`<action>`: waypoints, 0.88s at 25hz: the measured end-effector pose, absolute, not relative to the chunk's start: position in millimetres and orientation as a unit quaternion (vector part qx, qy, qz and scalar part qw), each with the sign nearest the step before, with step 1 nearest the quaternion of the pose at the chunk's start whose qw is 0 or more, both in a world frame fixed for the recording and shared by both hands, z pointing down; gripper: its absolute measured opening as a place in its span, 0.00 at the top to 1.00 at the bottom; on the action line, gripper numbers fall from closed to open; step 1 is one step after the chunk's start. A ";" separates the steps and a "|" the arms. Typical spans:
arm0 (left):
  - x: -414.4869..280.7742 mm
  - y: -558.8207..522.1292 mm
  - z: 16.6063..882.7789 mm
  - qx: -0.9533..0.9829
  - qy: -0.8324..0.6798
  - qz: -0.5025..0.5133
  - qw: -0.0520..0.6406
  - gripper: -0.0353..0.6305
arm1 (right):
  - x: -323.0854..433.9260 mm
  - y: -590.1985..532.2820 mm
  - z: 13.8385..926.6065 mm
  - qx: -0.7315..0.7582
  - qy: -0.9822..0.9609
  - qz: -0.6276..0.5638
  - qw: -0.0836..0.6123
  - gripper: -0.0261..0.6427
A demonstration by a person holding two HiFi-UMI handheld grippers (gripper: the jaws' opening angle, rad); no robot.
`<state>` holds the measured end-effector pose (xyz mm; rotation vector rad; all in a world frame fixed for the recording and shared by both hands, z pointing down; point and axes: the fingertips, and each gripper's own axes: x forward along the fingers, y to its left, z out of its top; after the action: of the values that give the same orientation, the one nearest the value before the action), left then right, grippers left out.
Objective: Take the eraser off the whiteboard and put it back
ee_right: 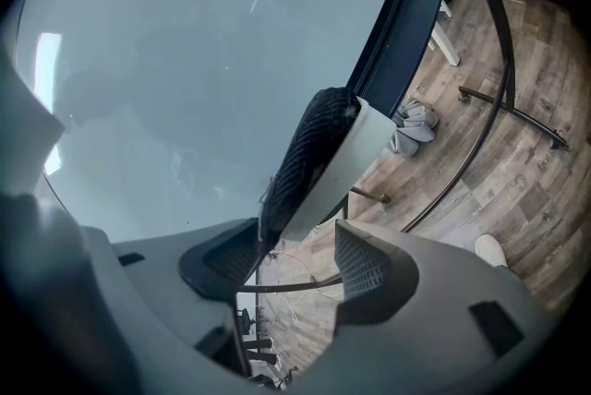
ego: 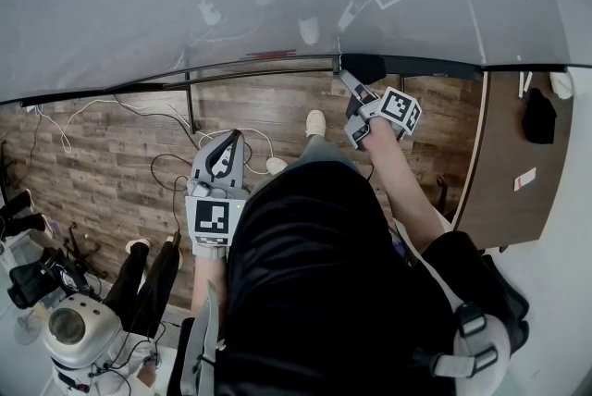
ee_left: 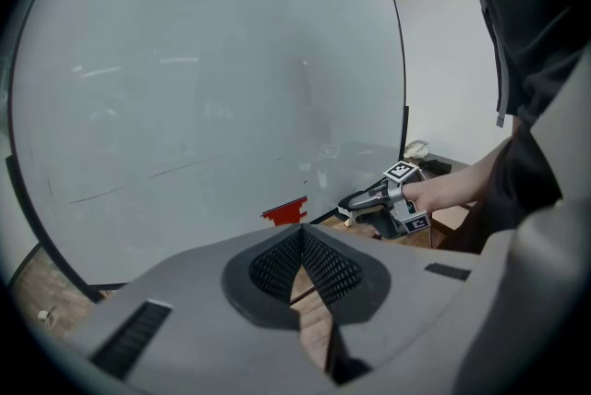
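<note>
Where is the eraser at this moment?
In the right gripper view the eraser leans at the whiteboard's dark edge, its near end between the right gripper's open jaws. The head view puts it right of centre.

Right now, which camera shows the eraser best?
The right gripper view: the eraser sits mid-frame, dark felt toward the whiteboard, just ahead of the right tool's open jaws. The head view shows only a small dark block; in the left gripper view I cannot make it out.
</note>
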<state>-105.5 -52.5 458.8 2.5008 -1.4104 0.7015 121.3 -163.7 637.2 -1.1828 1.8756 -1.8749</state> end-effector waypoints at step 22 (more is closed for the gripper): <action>-93.1 -53.9 453.5 0.869 -0.438 0.218 0.076 0.94 | 115.7 -118.1 559.4 -0.437 0.775 -0.456 0.005 0.90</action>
<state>-93.1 -53.9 453.5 2.6038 -1.3145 0.6532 115.7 -118.1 559.4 -1.3692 2.4286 -1.4283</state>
